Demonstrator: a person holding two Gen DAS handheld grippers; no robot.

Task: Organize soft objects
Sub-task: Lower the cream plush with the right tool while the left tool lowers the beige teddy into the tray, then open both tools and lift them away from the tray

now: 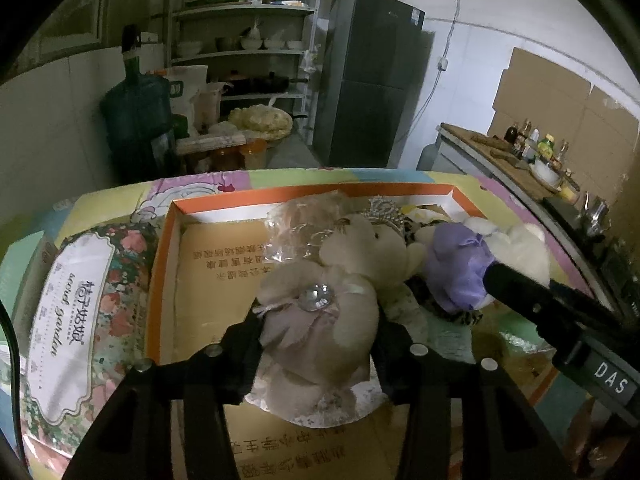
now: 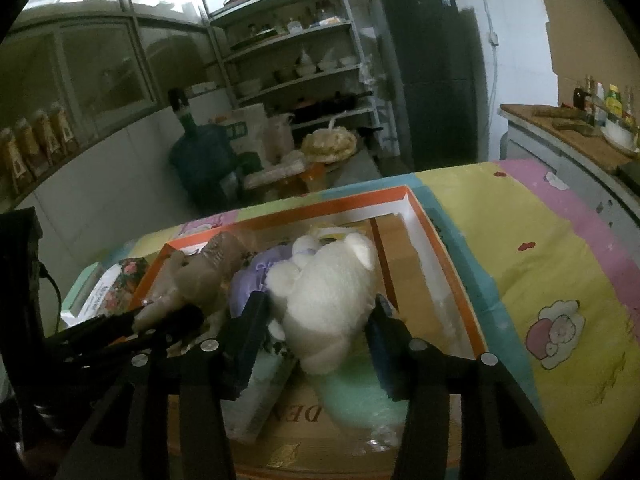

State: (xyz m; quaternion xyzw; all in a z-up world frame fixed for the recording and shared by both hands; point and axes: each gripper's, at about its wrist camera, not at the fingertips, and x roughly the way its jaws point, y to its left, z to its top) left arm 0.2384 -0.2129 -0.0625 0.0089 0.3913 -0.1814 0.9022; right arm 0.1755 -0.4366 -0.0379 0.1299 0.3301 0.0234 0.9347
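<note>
I am looking down into an orange-rimmed cardboard box (image 1: 168, 264) that is sitting on a pastel cartoon-print cloth (image 2: 560, 264) and taking up the middle of both views. Inside it, a beige teddy bear (image 1: 340, 280) in a pale dress with a clear gem is lying at the centre of the left wrist view, and my left gripper (image 1: 320, 320) is bracketing its body, one finger at each flank; I cannot tell whether the pads are pressing or merely beside it. A white plush bear (image 2: 328, 292) is lying in the same box, centre of the right wrist view, with my right gripper (image 2: 316, 312) straddling it in the same way, and its grip is equally unclear. Between the two bears a plush in a purple dress (image 1: 456, 264) is resting, touching both. A crinkled clear plastic bag (image 1: 296, 224) and a small silver tiara (image 1: 384, 210) are lying behind the beige bear's head. At the left of the left wrist view, a floral tissue pack (image 1: 76, 304) is sitting just outside the box wall. The box's near edge is being cut off by my gripper frames, and a mint-green item (image 2: 360, 396) under the white bear is too blurred to identify.
</note>
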